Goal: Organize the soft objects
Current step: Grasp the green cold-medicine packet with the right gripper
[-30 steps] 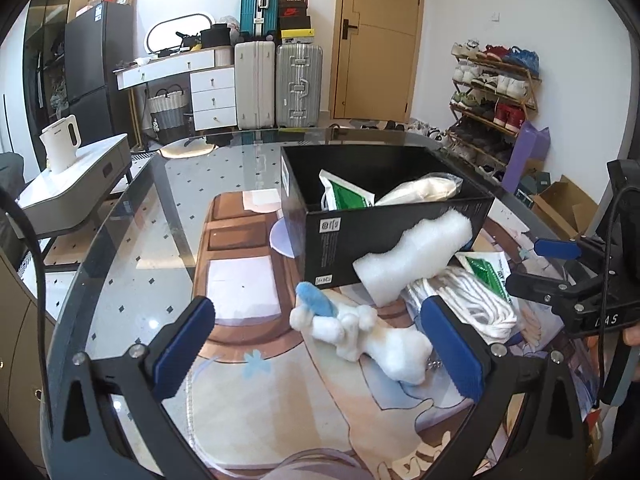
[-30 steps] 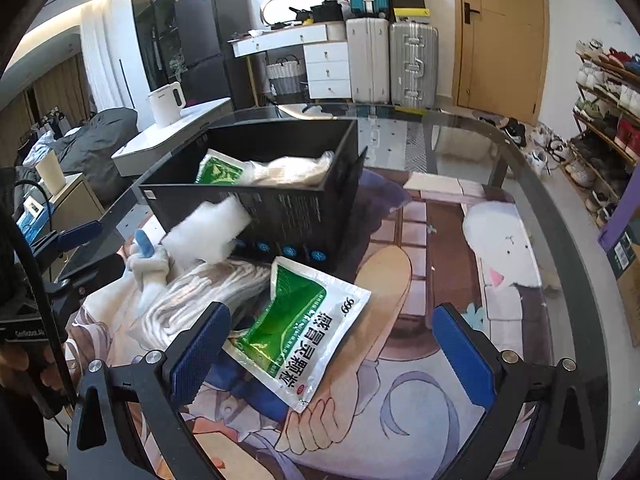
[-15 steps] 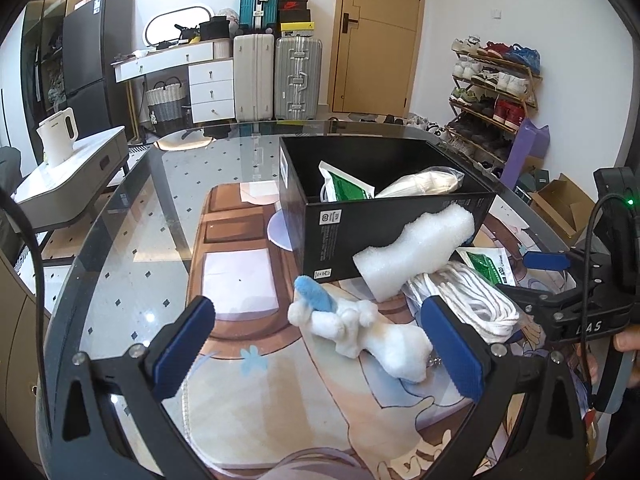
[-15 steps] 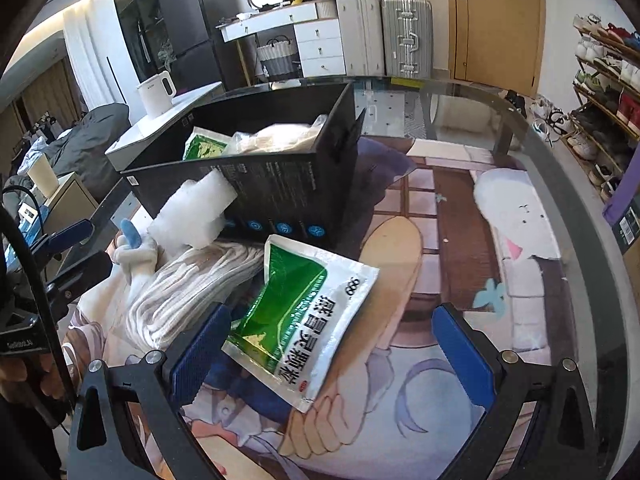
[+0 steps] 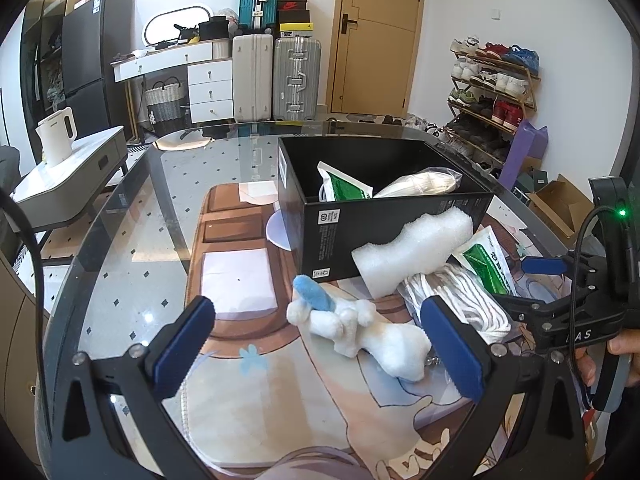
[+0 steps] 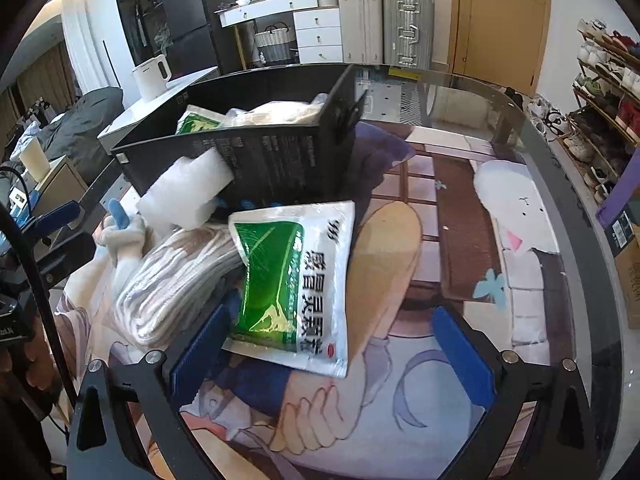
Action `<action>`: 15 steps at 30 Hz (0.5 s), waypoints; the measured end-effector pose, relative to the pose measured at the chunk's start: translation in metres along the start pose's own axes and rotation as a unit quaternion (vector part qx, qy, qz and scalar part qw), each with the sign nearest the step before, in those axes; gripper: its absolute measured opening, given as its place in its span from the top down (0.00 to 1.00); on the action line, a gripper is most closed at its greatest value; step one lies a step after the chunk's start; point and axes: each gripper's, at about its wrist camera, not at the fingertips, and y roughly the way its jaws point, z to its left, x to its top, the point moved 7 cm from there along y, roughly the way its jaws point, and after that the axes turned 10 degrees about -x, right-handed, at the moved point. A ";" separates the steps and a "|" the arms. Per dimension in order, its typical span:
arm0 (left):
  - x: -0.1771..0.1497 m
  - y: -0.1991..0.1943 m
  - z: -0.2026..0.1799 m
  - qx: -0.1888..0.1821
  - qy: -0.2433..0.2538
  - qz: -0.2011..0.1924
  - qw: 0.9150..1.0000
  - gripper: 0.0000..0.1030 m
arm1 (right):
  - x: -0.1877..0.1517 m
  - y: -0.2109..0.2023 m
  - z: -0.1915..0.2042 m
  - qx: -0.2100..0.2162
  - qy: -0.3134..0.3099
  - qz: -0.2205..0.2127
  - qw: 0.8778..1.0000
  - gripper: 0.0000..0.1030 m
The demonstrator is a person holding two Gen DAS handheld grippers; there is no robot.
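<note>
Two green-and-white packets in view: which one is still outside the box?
The green packet lying on the mat between the right gripper's open fingers, overlapping the rope bundle. The other packet stands inside the black box.

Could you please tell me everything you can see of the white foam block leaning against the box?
The white foam block is a chunky piece of soft-looking packing foam with a wavy upper edge and a rough, grainy surface. It lies tilted outside the black box, propped against its front wall, its lower end resting on the coiled white rope. Neither gripper touches it.
</note>
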 end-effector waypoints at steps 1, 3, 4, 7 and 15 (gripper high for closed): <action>0.000 0.000 -0.001 0.000 0.000 0.000 1.000 0.00 | 0.000 0.001 -0.001 0.003 0.004 0.002 1.000 0.01; 0.000 0.000 0.000 0.000 0.000 0.000 1.000 0.00 | 0.000 0.001 -0.002 0.003 0.006 0.002 1.000 0.01; 0.000 0.001 -0.001 0.000 0.000 0.000 1.000 0.00 | 0.001 0.001 -0.001 0.003 0.006 0.001 1.000 0.01; 0.000 0.000 0.000 0.000 -0.001 0.001 1.000 0.00 | 0.003 0.001 0.002 0.006 0.003 0.000 1.000 0.01; 0.000 0.001 0.002 0.000 -0.001 0.003 1.000 0.00 | 0.006 0.000 0.008 0.012 0.000 -0.007 1.000 0.09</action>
